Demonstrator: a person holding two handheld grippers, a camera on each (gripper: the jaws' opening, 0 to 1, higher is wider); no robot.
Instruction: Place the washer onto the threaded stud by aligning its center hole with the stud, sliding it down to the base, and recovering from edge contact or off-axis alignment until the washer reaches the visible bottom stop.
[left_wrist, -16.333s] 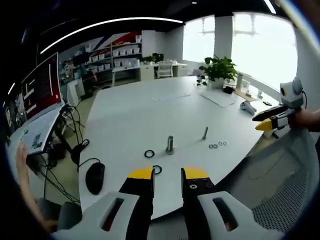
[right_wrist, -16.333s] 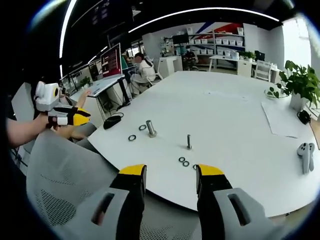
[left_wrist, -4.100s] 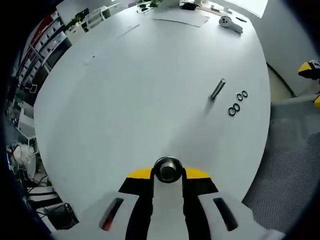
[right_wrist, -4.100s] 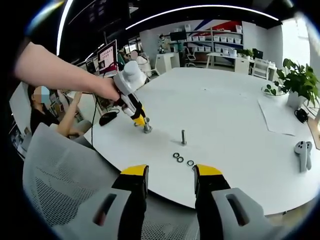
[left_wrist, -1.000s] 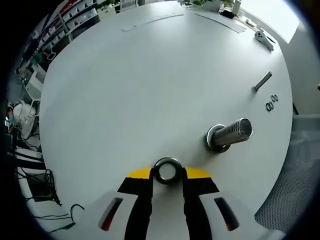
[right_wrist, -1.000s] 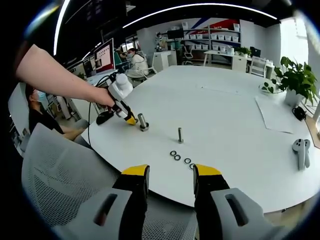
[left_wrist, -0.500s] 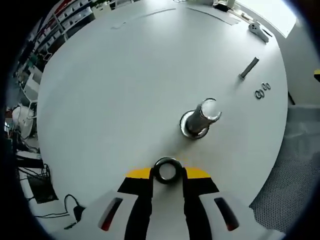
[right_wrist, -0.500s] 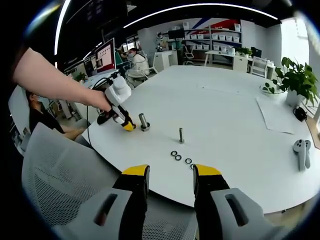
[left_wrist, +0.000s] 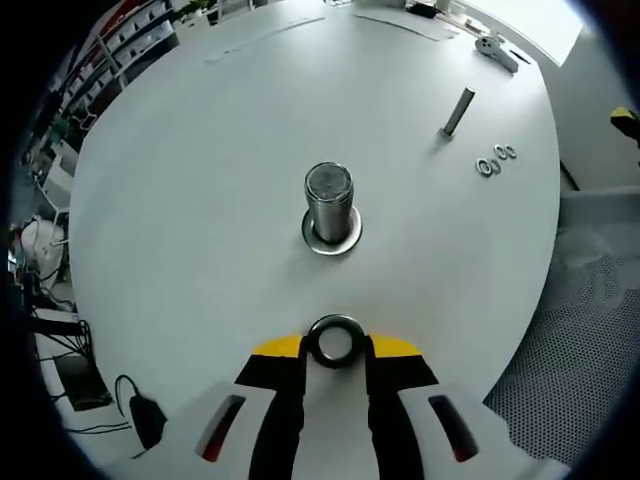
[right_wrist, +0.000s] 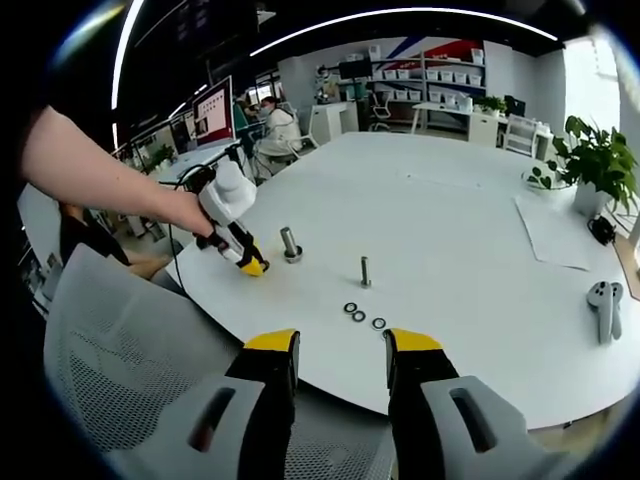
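- Left gripper view: your left tool (left_wrist: 335, 350) pinches one dark ring washer (left_wrist: 335, 340) between its yellow tips, above the table (left_wrist: 200, 200) and short of the stud.
- Count two studs: the thick threaded stud (left_wrist: 329, 205), upright on a round base with a flat grey top, and a thin stud (left_wrist: 457, 111) well beyond.
- Three loose washers (left_wrist: 495, 160) lie near the thin one.
- Right gripper view: your right tool (right_wrist: 340, 350) hangs open and empty off the table edge; this view adds a potted plant (right_wrist: 592, 165) and a white controller (right_wrist: 605, 310).
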